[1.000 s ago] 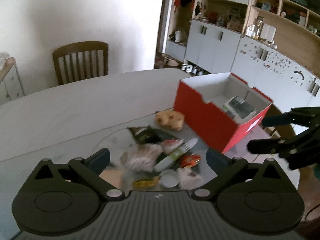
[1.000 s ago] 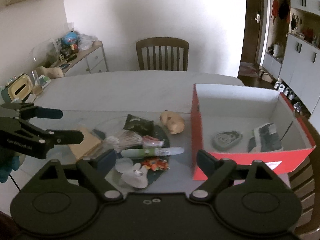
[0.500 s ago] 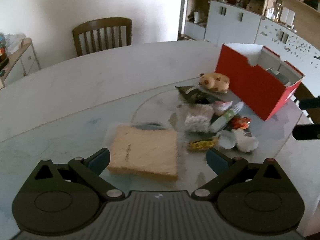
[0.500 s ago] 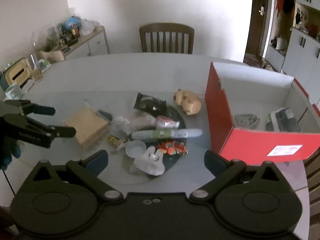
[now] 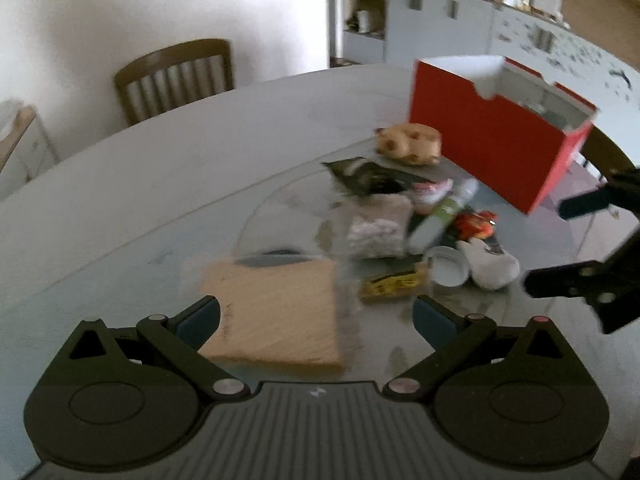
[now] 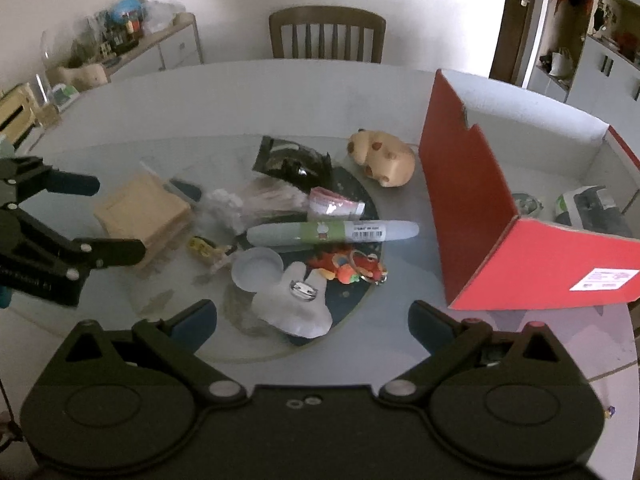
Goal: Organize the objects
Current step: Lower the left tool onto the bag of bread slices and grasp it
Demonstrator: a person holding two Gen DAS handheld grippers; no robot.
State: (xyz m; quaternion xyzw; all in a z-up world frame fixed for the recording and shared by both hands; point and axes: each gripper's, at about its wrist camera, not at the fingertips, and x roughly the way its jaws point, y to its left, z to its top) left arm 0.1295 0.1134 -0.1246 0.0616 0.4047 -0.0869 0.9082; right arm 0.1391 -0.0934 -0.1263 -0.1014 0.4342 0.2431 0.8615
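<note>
A heap of small objects lies on the glass turntable (image 6: 168,300): a wooden block (image 6: 142,212) (image 5: 276,316), a green pen tube (image 6: 332,232), a tan toy dog (image 6: 384,156) (image 5: 410,144), a black packet (image 6: 292,160), a white plush piece (image 6: 296,304), and an orange keychain (image 6: 352,268). An open red box (image 6: 472,208) (image 5: 492,148) stands at the right with items inside. My left gripper (image 5: 316,316) is open, just in front of the wooden block. My right gripper (image 6: 312,316) is open and empty, just in front of the white plush piece.
A wooden chair (image 6: 326,36) stands behind the round table (image 6: 280,96). A sideboard (image 6: 132,56) with clutter is at the far left. White cabinets (image 5: 440,20) line the right wall. The table's near right edge (image 6: 624,360) is close to the box.
Both grippers have moved closer to the heap. The left gripper has swung left from the red box toward the wooden block. Both stay open.
</note>
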